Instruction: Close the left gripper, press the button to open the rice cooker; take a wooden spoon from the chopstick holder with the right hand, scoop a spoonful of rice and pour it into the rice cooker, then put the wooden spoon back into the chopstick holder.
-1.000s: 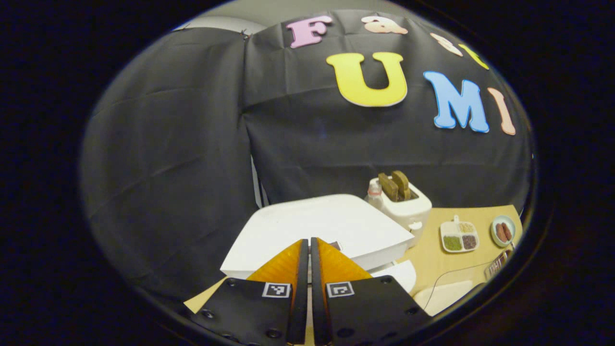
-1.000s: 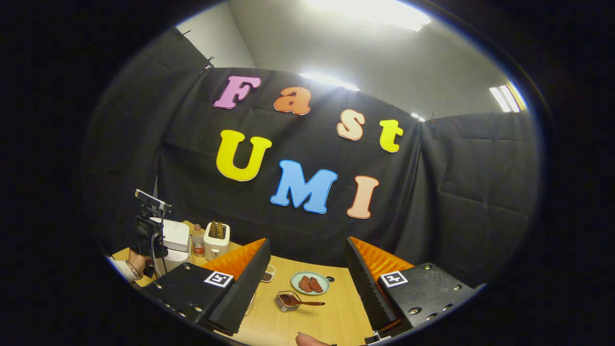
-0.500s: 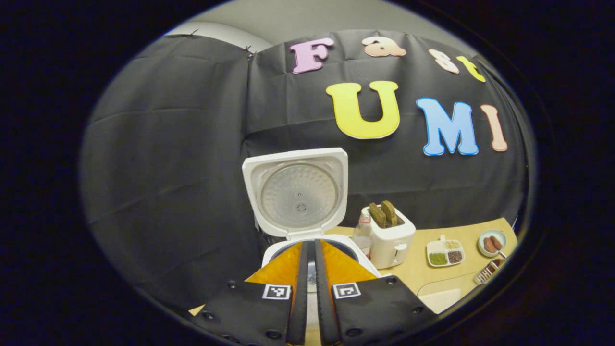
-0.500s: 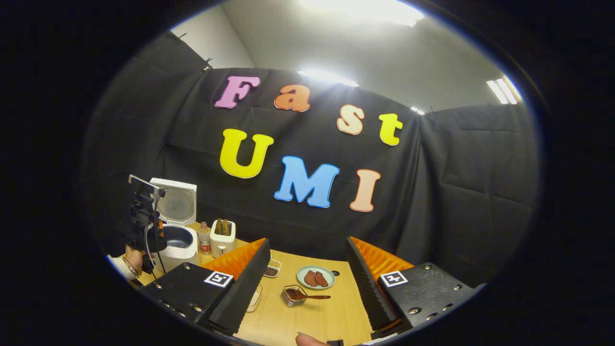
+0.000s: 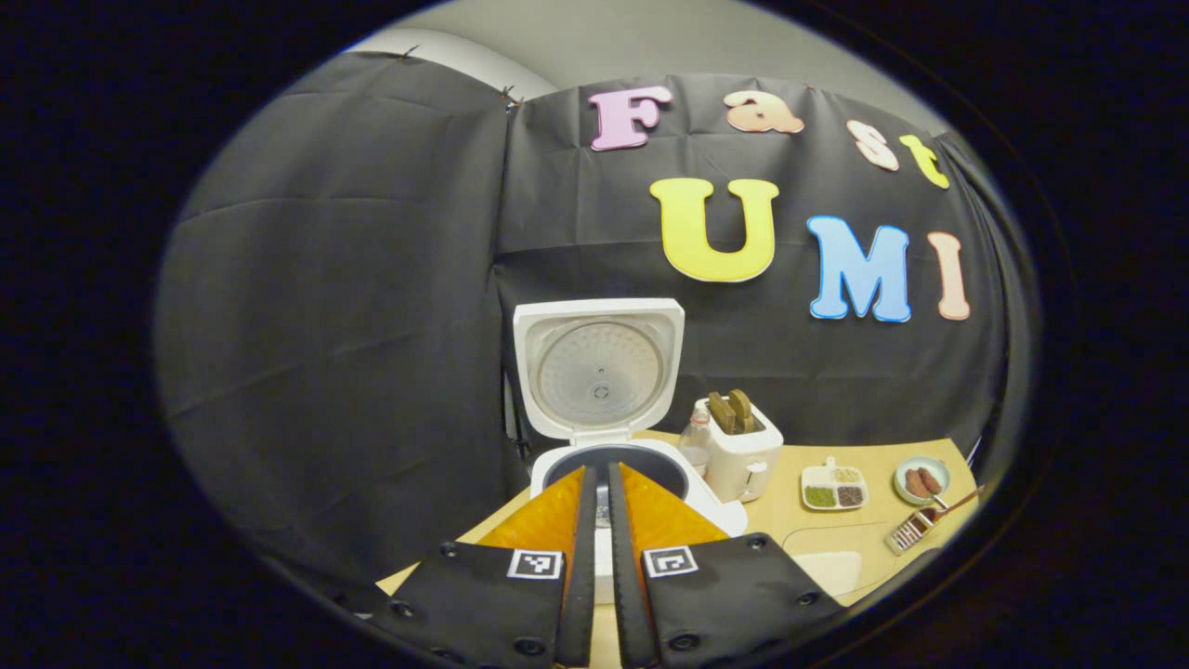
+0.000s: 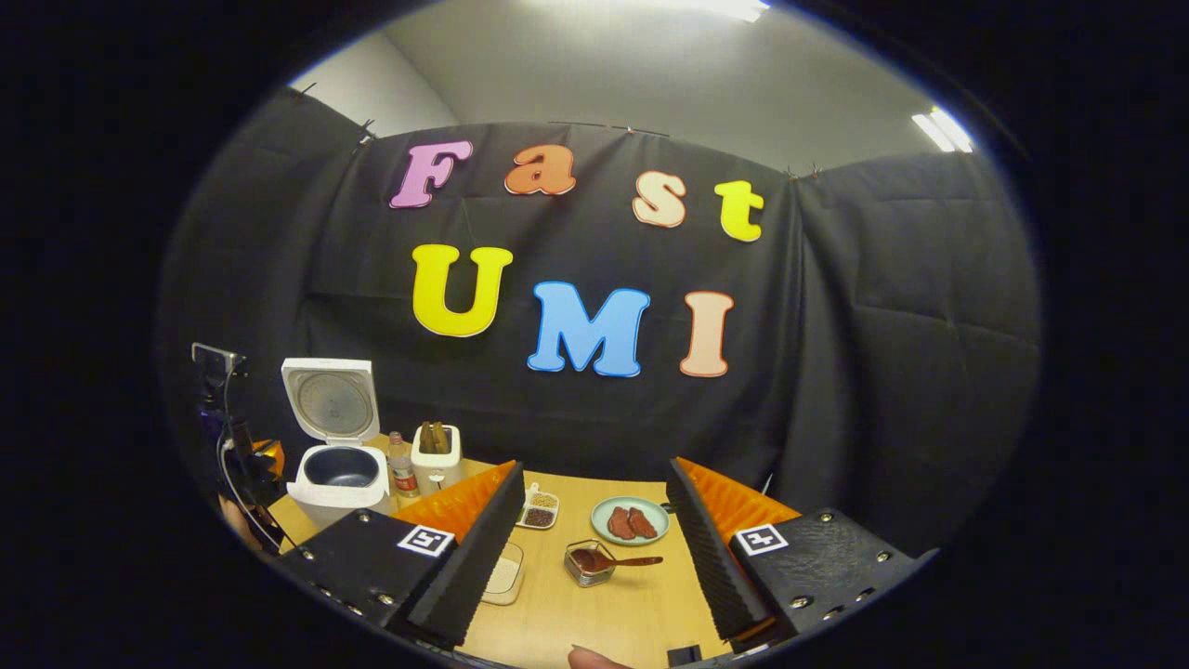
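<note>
The white rice cooker (image 5: 641, 492) stands open, its lid (image 5: 599, 367) upright and the dark inner pot showing. My left gripper (image 5: 599, 474) is shut with nothing in it, a short way in front of the pot. In the right gripper view the cooker (image 6: 339, 476) is at the far left, with the left gripper (image 6: 267, 457) beside it. My right gripper (image 6: 594, 465) is open and empty above the table. The wooden spoon (image 6: 636, 560) lies in the small chopstick holder (image 6: 587, 564) between its fingers, farther off. A clear tub of rice (image 6: 506, 576) sits by my left finger.
A toaster (image 6: 437, 460) with bread and a small bottle (image 6: 401, 469) stand right of the cooker. A divided dish of grains (image 6: 539, 509) and a plate of sausages (image 6: 630, 520) lie on the wooden table (image 6: 604, 623). A fingertip (image 6: 585, 658) shows at the bottom.
The cooker's lid has swung from almost flat to fully upright. My left gripper, still shut, has drawn back from the cooker. The right gripper has stayed open and tilted slightly down.
</note>
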